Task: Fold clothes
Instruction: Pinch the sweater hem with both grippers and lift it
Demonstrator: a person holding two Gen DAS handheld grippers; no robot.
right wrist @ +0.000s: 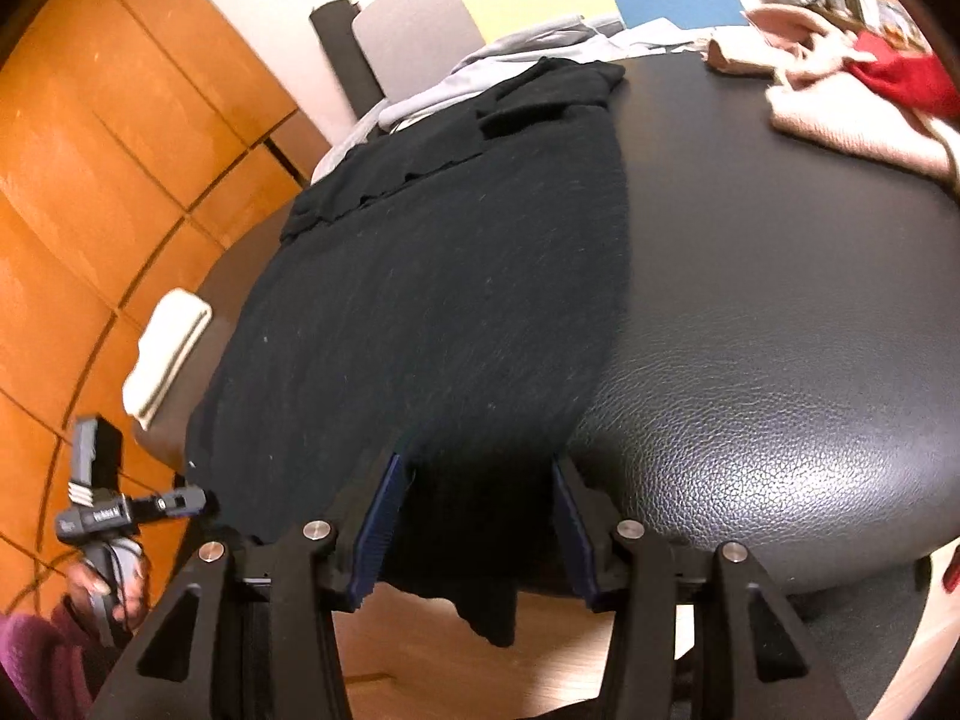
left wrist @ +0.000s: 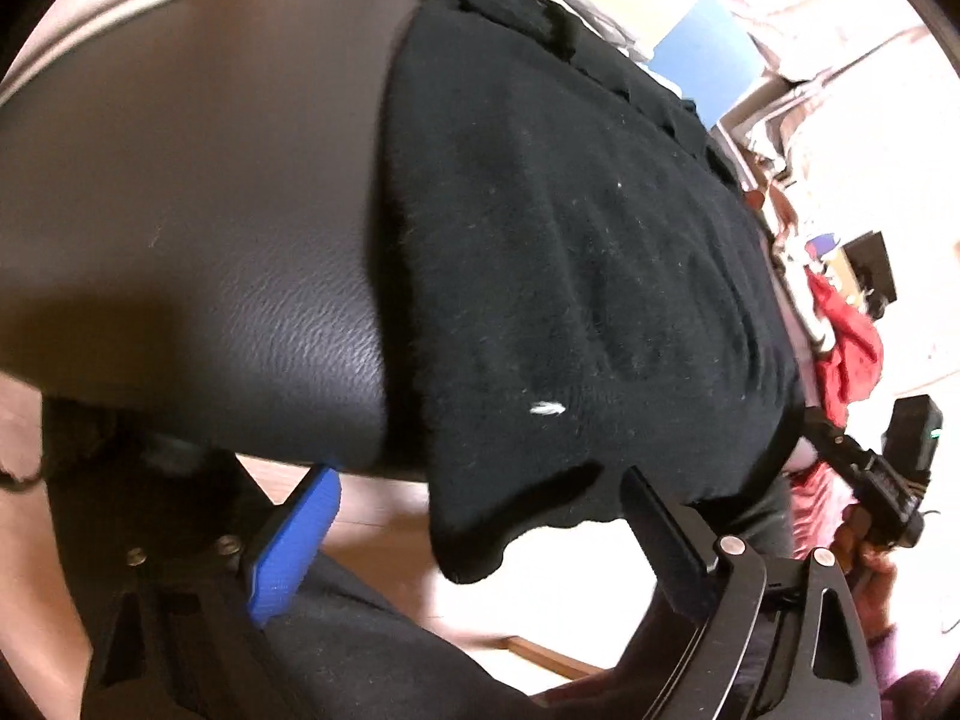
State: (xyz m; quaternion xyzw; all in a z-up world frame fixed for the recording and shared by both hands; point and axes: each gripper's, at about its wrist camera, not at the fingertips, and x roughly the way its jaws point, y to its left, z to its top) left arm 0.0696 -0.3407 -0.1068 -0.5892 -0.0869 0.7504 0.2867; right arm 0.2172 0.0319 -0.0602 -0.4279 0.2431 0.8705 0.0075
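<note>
A black knit garment [left wrist: 570,252] lies spread flat on a black leather tabletop [left wrist: 210,210], and its near hem hangs over the table's front edge. My left gripper [left wrist: 477,480] is open at that edge, its blue pad [left wrist: 294,546] to the left of the hanging corner and its black finger to the right. In the right wrist view the same garment [right wrist: 432,312] reaches down to my right gripper [right wrist: 477,462], which is open with the hem between its blue pads [right wrist: 381,534]. Each view shows the other gripper held in a hand: the right gripper [left wrist: 870,480] and the left gripper [right wrist: 126,510].
A folded white cloth [right wrist: 168,348] lies at the table's left edge. Beige clothes [right wrist: 852,120] and a red garment [right wrist: 900,78] are piled at the far right, and grey cloth [right wrist: 480,66] lies beyond the black garment. Bare leather tabletop [right wrist: 780,330] lies right of the garment. Wooden floor [right wrist: 90,180] surrounds the table.
</note>
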